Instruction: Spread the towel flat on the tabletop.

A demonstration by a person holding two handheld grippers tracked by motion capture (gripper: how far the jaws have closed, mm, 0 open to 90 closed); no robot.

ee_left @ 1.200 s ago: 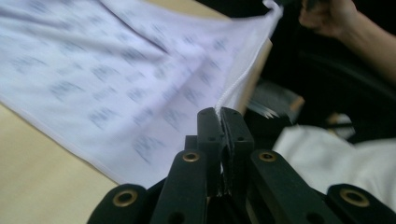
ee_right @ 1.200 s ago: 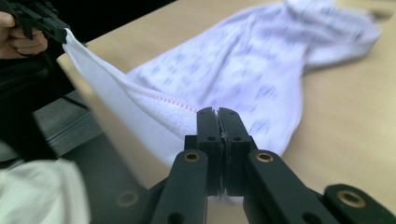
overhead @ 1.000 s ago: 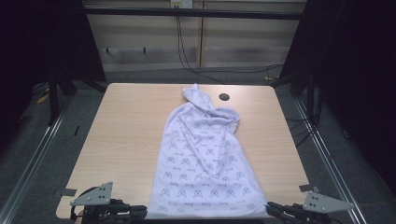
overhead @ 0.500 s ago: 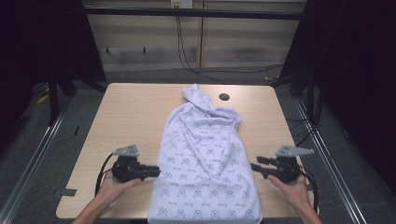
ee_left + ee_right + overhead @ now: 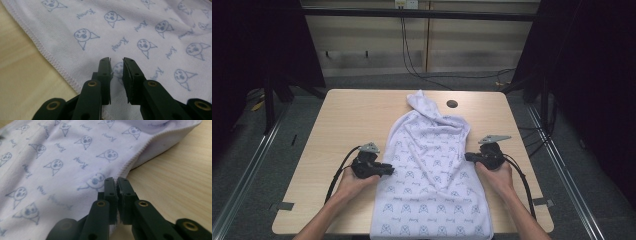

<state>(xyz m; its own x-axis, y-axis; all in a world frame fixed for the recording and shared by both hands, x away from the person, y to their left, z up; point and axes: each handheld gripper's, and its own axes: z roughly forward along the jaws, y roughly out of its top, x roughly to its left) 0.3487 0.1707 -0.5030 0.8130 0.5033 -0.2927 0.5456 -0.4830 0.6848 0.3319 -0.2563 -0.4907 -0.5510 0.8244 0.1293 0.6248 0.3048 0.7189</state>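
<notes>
Cloth [image 5: 432, 175], one soft white knit piece printed with blue faces and edged in stitched hem, lies lengthwise down the wooden table [image 5: 342, 130], bunched at its far end. Two black grippers flank it: left gripper [image 5: 116, 65] narrowly parted over its edge, right gripper [image 5: 116, 183] just closed, pinching its hem.

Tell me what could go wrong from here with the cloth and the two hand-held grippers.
1. The right hand-held gripper has just closed at the hem of the cloth. It may hold only the edge, which could slip out.
2. The left hand-held gripper has a small gap between its jaws over the cloth. If only one side pulls, the cloth may skew.
3. The far end is bunched, so wrinkles may remain.
</notes>
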